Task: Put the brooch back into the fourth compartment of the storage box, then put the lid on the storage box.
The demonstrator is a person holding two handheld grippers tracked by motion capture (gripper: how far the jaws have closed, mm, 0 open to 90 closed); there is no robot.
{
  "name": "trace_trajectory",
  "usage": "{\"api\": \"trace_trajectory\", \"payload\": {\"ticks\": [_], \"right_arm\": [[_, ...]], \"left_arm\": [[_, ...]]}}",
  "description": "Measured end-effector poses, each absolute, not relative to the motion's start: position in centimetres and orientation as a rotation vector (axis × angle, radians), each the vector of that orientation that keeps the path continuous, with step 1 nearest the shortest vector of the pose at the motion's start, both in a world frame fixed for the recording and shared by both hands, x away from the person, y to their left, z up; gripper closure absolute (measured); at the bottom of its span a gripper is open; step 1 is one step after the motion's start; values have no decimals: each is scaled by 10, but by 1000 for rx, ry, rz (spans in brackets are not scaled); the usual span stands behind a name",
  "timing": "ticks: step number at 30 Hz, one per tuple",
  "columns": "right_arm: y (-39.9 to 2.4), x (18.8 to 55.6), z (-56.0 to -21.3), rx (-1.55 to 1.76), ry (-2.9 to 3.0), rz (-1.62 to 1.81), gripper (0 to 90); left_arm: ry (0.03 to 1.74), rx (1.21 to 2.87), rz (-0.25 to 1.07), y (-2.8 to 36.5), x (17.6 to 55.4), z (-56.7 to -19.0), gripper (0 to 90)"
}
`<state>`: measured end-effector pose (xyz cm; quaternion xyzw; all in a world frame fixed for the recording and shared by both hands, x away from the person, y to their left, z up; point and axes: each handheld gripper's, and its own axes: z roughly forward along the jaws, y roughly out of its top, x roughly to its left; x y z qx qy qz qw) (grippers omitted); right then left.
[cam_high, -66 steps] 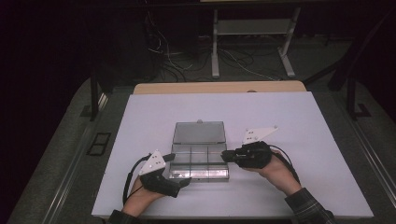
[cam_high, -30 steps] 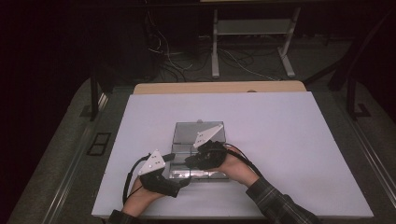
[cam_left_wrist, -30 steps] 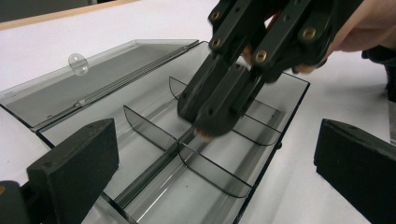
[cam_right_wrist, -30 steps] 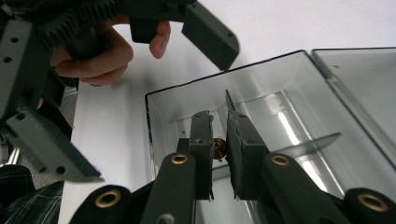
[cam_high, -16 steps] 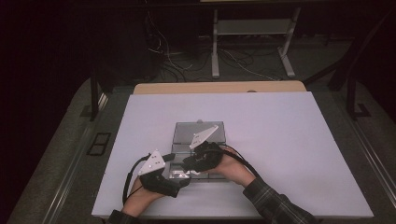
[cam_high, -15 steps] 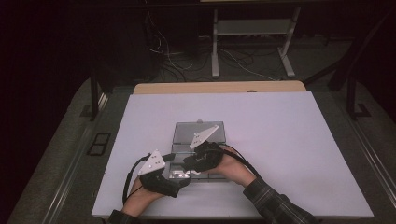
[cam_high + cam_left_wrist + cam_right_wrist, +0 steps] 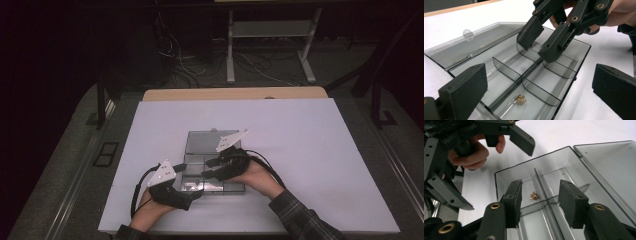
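- Landmark: the clear compartment box [image 7: 212, 167], a smoke-tinted plastic case on the white table [image 7: 320, 150], with its hinged lid [image 7: 471, 47] laid flat open on the side away from the person.
- Object of the work: a small gold piece [image 7: 534, 195], seemingly a tiny metal fitting or earring, lies on the floor of a near corner compartment of the box, close beside the central divider [image 7: 524, 75]; it also shows in the left gripper view [image 7: 521, 99].
- Handling, as a judgement: the piece looks very light, hard and rigid. Being so small, it would likely skid on the smooth plastic floor or spring out of a careless pinch. The pads should meet across its middle, coming straight down inside the compartment, clear of the curved partitions.
- The box itself appears light, stiff and slippery on the table, so a nudge could shift it.
- Right gripper [image 7: 540, 202]: it hangs over the box interior, above and just short of the gold piece. Its jaws have just been opening and stand about half apart, with nothing between the pads and no contact with the box visible.
- Left gripper [image 7: 534, 95]: it waits at the near left corner of the box, jaws spread wide and released, gripping nothing.
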<state>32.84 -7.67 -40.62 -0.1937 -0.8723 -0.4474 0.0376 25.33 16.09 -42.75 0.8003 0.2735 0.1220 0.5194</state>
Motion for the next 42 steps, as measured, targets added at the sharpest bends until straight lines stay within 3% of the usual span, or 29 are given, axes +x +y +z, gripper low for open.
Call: {"api": "trace_trajectory", "payload": {"ticks": [14, 22, 35, 42], "right_arm": [[-102, 343, -400, -671, -2657, -1490, 427], [-118, 356, -397, -743, -2659, -1548, 434], [-151, 392, -390, -956, -2657, -1576, 630], [-162, 408, -399, -1085, -2681, -1555, 785]], "left_arm": [[721, 1933, 323, 166, 277, -412, 0], [774, 1935, 327, 171, 301, -405, 100], [856, 1943, 359, 173, 347, -400, 350], [929, 1952, 370, 174, 378, -403, 558]]}}
